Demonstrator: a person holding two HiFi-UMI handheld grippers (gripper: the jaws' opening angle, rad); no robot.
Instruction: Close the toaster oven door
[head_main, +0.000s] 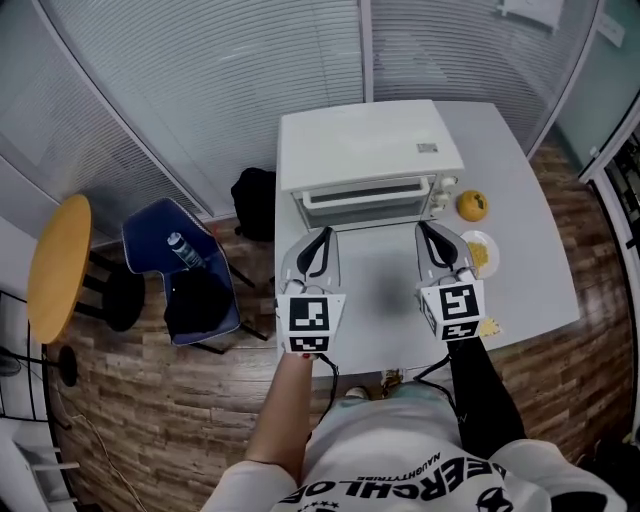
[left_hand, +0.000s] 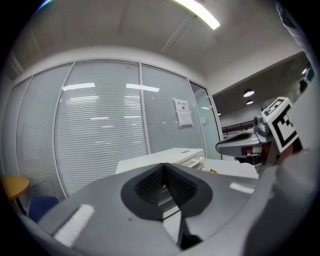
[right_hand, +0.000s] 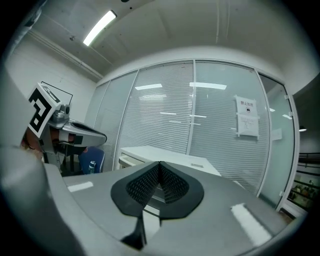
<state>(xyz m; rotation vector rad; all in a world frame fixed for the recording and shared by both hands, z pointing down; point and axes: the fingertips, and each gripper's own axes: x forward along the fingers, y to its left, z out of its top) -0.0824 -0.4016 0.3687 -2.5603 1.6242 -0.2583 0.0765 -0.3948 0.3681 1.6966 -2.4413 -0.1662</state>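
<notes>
L gripper (head_main: 321, 236) & R gripper (head_main: 428, 230), each w/ jaws pressed together on nothing, are held side by side over the table (head_main: 545, 285), tips aimed at the toaster oven (head_main: 365, 145) near its far edge, prob. so the door (head_main: 365, 200), seemingly near-shut, can be pushed.

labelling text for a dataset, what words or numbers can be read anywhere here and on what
"NAUGHTYTRIBE": small black print on the person's white shirt, upside down.
Larger shirt letters: cut off.
Small grey label atop the white toaster oven: too small.
White paper notice on the glass wall: blurred.
</notes>
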